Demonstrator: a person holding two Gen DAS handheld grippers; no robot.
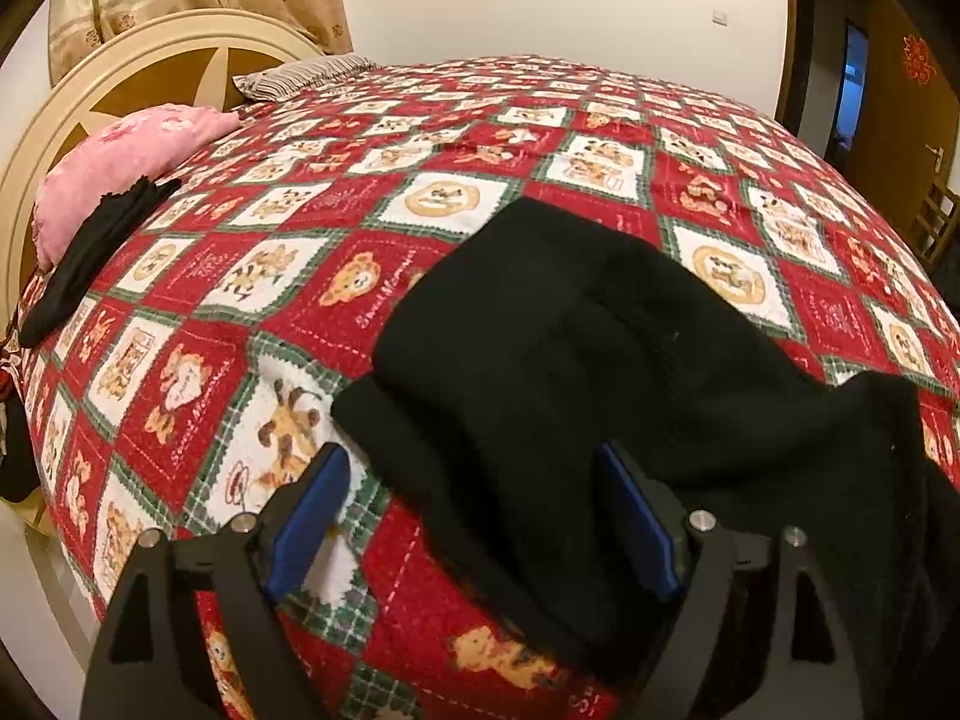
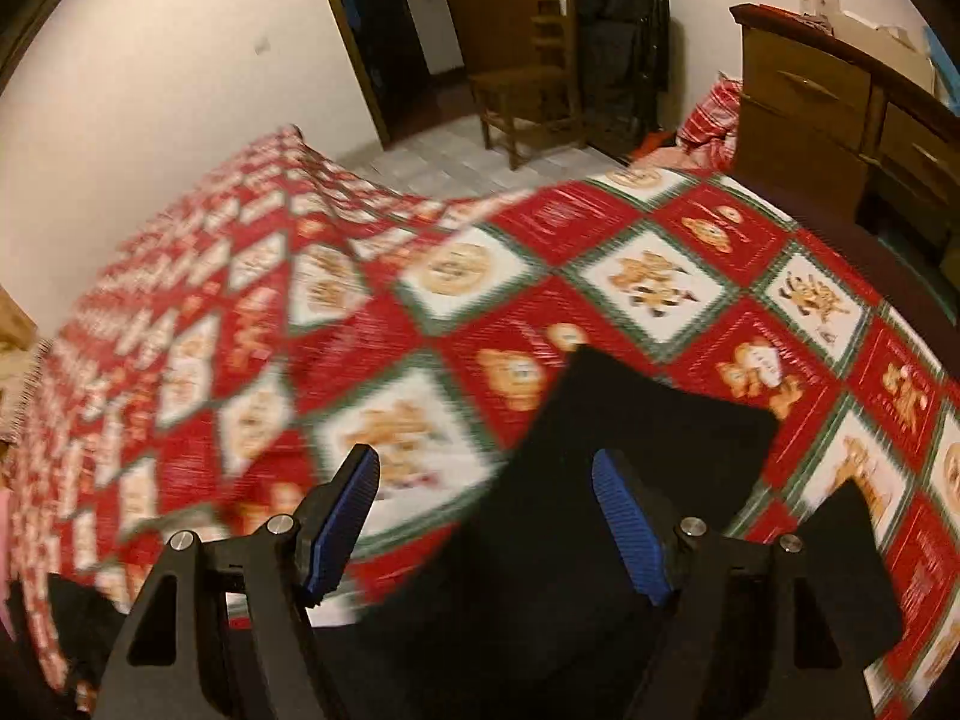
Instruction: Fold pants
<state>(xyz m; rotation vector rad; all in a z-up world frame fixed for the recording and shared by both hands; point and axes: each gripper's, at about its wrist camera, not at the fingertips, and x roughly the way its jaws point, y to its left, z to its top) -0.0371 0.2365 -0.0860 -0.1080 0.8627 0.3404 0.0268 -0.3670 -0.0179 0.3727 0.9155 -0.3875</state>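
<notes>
While the left gripper (image 1: 474, 516) hangs over the bedspread (image 1: 336, 276) with jaws spread wide, the black pants (image 1: 576, 348) lie bunched on that bedspread, their near edge between the blue pads (image 1: 312, 516), unpinched. Beside the headboard sits a pink pillow (image 1: 120, 168). Seen from the right wrist, blurred, the right gripper (image 2: 486, 516) gapes likewise, black cloth beneath it.

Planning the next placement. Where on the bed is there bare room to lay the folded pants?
Bare quilt runs between the black pants and the striped pillow. Another patch lies left of the pants, up to the dark garment by the pink pillow. Crowded: near edge, under both open tools.
</notes>
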